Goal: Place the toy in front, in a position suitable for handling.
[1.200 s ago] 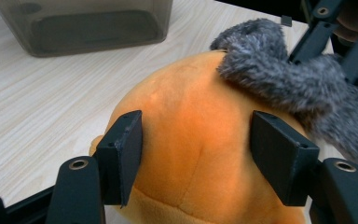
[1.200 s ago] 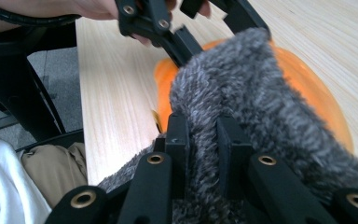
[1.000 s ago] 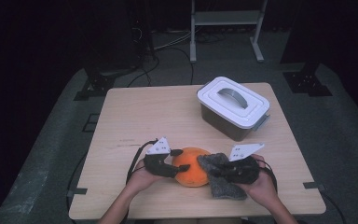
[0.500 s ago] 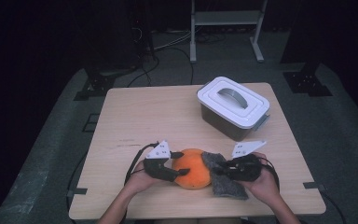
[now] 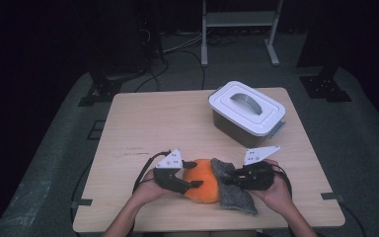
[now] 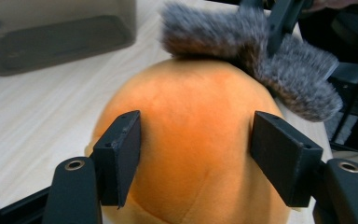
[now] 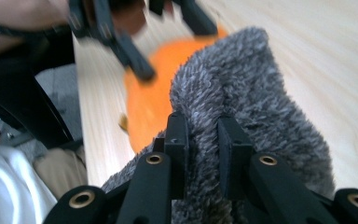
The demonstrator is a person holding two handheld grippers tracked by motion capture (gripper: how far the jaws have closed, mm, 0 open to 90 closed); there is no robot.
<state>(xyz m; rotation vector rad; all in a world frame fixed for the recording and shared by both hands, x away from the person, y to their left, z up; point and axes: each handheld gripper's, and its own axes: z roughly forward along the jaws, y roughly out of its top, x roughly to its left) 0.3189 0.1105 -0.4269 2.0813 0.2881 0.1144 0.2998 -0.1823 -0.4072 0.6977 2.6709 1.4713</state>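
the orange plush (image 5: 203, 180) is sat near the front edge of the desk (image 5: 158, 123), right between the 2 hands. in the left gripper view it's a rounded soft lump (image 6: 191, 140) with a faint seam running down it, and the left tongs (image 6: 205, 158) are set around it, 1 jaw on each flank, pads looking pressed into the sides, so it's clamped at a medium width. the jaws have just been opening a touch, with the plush between them all the same. from the high view the left tongs (image 5: 190, 185) are seen coming in from the plush's left side.

the grey fuzzy cloth (image 5: 234, 190) is draped against the right side of the plush and spread down toward the desk edge. a fold of it (image 7: 242, 116) is pinched by the right tongs (image 7: 204, 140), jaws nearly together with the fluffy pile squeezed between them. in the high view the right tongs (image 5: 229, 178) are on the cloth just beside the plush.

further back on the right a white lidded box (image 5: 246, 114) with a grey handle is parked, well apart from everything else.
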